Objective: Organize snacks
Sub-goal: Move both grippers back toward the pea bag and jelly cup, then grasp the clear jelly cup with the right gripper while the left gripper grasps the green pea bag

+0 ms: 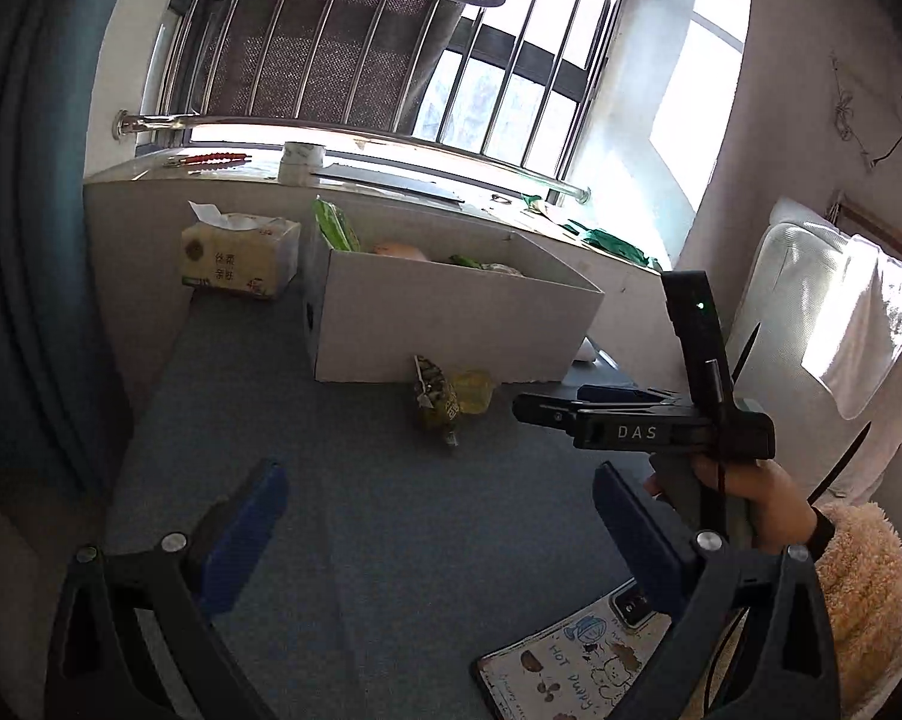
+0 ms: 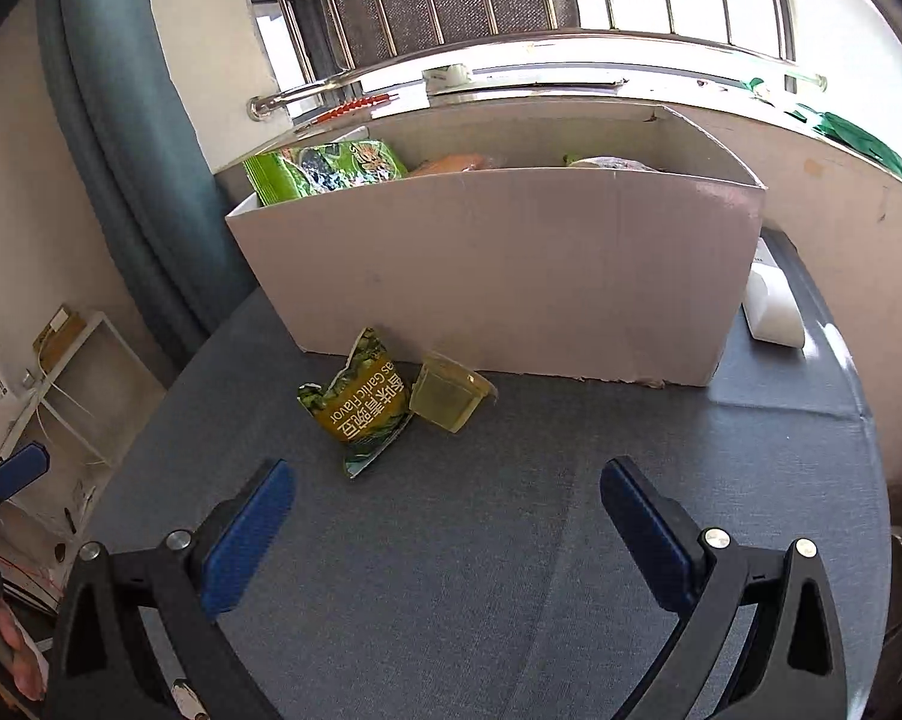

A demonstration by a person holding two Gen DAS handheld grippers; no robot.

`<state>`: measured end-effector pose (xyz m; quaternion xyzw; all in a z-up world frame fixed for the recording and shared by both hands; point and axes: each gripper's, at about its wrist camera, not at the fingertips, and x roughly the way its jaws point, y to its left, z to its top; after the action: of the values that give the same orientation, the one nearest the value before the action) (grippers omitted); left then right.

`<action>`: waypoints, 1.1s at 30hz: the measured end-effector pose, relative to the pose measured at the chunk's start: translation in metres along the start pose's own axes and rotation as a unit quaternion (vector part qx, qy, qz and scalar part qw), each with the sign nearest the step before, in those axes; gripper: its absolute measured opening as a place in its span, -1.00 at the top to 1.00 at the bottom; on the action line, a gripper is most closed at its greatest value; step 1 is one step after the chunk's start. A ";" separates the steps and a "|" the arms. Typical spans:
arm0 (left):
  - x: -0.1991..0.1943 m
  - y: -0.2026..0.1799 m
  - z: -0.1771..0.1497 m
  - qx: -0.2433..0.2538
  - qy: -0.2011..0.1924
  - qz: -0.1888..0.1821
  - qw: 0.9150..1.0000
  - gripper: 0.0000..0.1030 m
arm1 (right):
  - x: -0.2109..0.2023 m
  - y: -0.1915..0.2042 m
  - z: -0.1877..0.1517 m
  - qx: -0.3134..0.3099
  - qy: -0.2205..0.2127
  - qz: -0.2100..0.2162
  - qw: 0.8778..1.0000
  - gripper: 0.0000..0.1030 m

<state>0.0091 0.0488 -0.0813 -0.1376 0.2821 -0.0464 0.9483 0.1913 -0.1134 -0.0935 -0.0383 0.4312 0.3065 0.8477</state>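
Observation:
A green-yellow garlic pea packet point(image 2: 360, 402) and a clear yellow jelly cup point(image 2: 447, 399) lie on the grey table, touching the front wall of a white cardboard box point(image 2: 499, 264). The box holds a green snack bag point(image 2: 324, 171), an orange item point(image 2: 457, 163) and other snacks. The packet point(image 1: 435, 399), cup point(image 1: 472, 390) and box point(image 1: 451, 318) also show in the left wrist view. My left gripper point(image 1: 438, 516) is open and empty over the table. My right gripper point(image 2: 447, 516) is open and empty, short of the packet; it also shows side-on in the left wrist view point(image 1: 607, 414).
A tissue pack point(image 1: 240, 255) stands left of the box. A white block point(image 2: 772, 306) lies at the box's right end. A phone with a cartoon case point(image 1: 577, 660) lies near the table's front. A windowsill point(image 2: 571, 81) runs behind the box. A chair with a towel point(image 1: 841, 330) stands right.

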 end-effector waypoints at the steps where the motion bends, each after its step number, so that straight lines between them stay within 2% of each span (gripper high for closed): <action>1: 0.000 0.000 -0.001 0.001 0.001 -0.001 1.000 -1.00 | 0.008 0.000 0.005 -0.007 0.006 -0.008 1.000 -1.00; 6: 0.001 0.001 -0.004 0.005 0.007 0.003 1.000 -1.00 | 0.045 0.001 0.026 -0.045 0.034 -0.028 0.998 -1.00; 9: 0.003 0.005 -0.006 -0.001 0.012 0.007 1.000 -1.00 | 0.061 -0.001 0.030 -0.058 0.043 -0.056 0.996 -1.00; 12: 0.007 0.006 -0.007 -0.006 0.019 0.006 1.000 -1.00 | 0.074 -0.006 0.029 -0.045 0.064 -0.033 0.996 -0.98; 13: 0.007 0.006 -0.007 -0.005 0.020 0.006 1.000 -1.00 | 0.075 -0.007 0.028 -0.043 0.064 -0.021 0.997 -0.88; 15: 0.008 0.005 -0.008 -0.002 0.020 0.006 1.000 -1.00 | 0.071 -0.004 0.027 -0.050 0.050 -0.023 0.997 0.02; 16: 0.008 0.005 -0.009 -0.001 0.020 0.006 1.000 -1.00 | 0.070 -0.003 0.027 -0.056 0.050 -0.026 0.997 0.01; 20: 0.013 0.006 -0.007 0.002 0.026 0.010 1.000 -1.00 | 0.057 -0.003 0.024 -0.044 0.041 0.017 0.998 0.01; 25: 0.036 0.005 0.002 0.018 0.045 0.011 0.999 -1.00 | 0.014 0.000 0.020 -0.040 -0.002 0.046 0.998 0.01; 29: 0.078 -0.001 0.011 0.047 0.083 0.025 0.995 -1.00 | -0.027 0.008 0.011 -0.040 -0.028 0.066 0.997 0.01; 33: 0.132 -0.004 0.021 0.059 0.129 0.042 0.989 -1.00 | -0.071 0.005 -0.011 -0.014 -0.058 0.083 0.995 0.01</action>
<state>0.1309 0.0278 -0.1320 -0.0621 0.4044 -0.0410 0.9115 0.1497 -0.1477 -0.0460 0.0030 0.3784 0.3834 0.8425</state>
